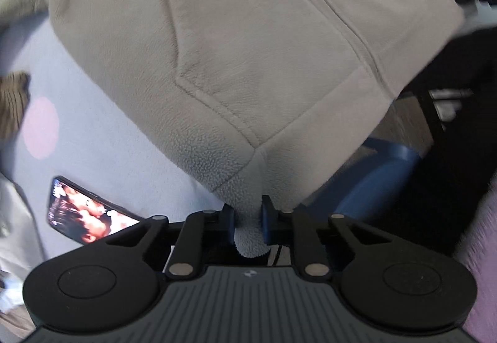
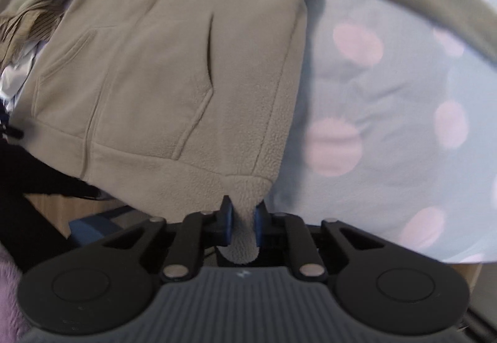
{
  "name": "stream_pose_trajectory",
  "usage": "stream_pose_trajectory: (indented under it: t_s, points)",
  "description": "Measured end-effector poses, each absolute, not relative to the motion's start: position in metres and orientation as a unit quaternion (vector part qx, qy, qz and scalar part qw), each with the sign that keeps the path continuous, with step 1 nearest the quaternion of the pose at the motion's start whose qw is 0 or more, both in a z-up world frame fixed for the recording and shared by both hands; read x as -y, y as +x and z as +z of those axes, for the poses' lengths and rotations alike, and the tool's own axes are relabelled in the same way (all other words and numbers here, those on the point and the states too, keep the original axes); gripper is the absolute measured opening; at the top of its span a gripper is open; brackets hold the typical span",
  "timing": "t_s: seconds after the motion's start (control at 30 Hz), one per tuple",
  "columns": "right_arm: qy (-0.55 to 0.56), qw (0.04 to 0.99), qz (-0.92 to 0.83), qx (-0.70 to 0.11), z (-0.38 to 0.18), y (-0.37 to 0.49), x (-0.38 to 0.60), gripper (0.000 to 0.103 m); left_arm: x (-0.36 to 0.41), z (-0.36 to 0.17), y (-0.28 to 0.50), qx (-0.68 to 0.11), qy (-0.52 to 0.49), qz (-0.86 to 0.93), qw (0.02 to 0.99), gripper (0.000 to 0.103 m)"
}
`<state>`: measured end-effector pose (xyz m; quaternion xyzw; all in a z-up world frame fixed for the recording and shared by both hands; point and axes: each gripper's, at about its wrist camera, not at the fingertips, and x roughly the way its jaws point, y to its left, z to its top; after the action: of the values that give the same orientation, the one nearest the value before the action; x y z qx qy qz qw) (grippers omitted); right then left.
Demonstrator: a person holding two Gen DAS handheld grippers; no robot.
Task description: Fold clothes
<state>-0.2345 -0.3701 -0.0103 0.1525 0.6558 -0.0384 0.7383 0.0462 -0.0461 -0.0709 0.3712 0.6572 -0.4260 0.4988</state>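
1. A pale blue sheet with pink dots (image 2: 388, 101) covers the bed that serves as the work surface; beyond its edge in the left wrist view lie a dark floor area and a blue object (image 1: 379, 175) that I cannot identify.
2. A beige fleece hoodie (image 1: 248, 48) lies spread over the sheet, front pocket facing up, its bottom hem hanging toward both cameras.
3. The left gripper (image 1: 247, 215) is closed on one bottom corner of the hoodie, with a tuft of fleece pinched between its blue pads.
4. The right gripper (image 2: 241, 218) is clamped on the other hem corner, fleece bulging down between its fingers.
5. A phone with a lit screen (image 1: 87, 215) rests on the sheet, left of the left gripper and apart from the hoodie.
6. A ribbed brown garment (image 2: 34, 23) sits at the hoodie's far edge.
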Motion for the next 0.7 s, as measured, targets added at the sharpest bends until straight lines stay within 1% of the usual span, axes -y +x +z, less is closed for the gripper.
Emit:
stream_pose_trajectory:
  t_s: [0.1,0.17,0.23,0.27,0.33,0.4,0.47,0.53,0.7]
  points:
    - [0.13,0.713,-0.025,-0.688,-0.013,-0.228,0.371,0.014,0.049,-0.069,0.029,-0.664,0.387,-0.428,0.475,0.013]
    - [0.127,0.703,-0.027,-0.699,-0.029,-0.224,0.369,0.015,0.051,-0.077,0.025,-0.668,0.4,-0.426,0.461,0.014]
    - [0.123,0.693,-0.029,-0.709,-0.044,-0.222,0.367,0.017,0.052,-0.086,0.023,-0.67,0.413,-0.424,0.448,0.023]
    - [0.118,0.691,-0.027,-0.713,-0.048,-0.224,0.365,0.02,0.053,-0.091,0.022,-0.671,0.42,-0.422,0.441,0.024]
    - [0.085,0.686,-0.032,-0.722,-0.051,-0.225,0.359,0.033,0.055,-0.1,0.02,-0.674,0.433,-0.419,0.428,0.028]
    - [0.052,0.683,-0.04,-0.728,-0.05,-0.226,0.356,0.04,0.056,-0.096,0.022,-0.67,0.43,-0.424,0.432,0.032]
    - [0.065,0.692,-0.048,-0.718,-0.042,-0.226,0.366,0.04,0.058,-0.086,0.029,-0.661,0.417,-0.436,0.447,0.034]
    - [0.073,0.707,-0.057,-0.701,-0.032,-0.222,0.377,0.04,0.063,-0.075,0.038,-0.649,0.406,-0.445,0.465,0.042]
    - [0.069,0.751,-0.07,-0.653,-0.008,-0.191,0.395,0.04,0.093,-0.041,0.069,-0.606,0.39,-0.462,0.516,0.043]
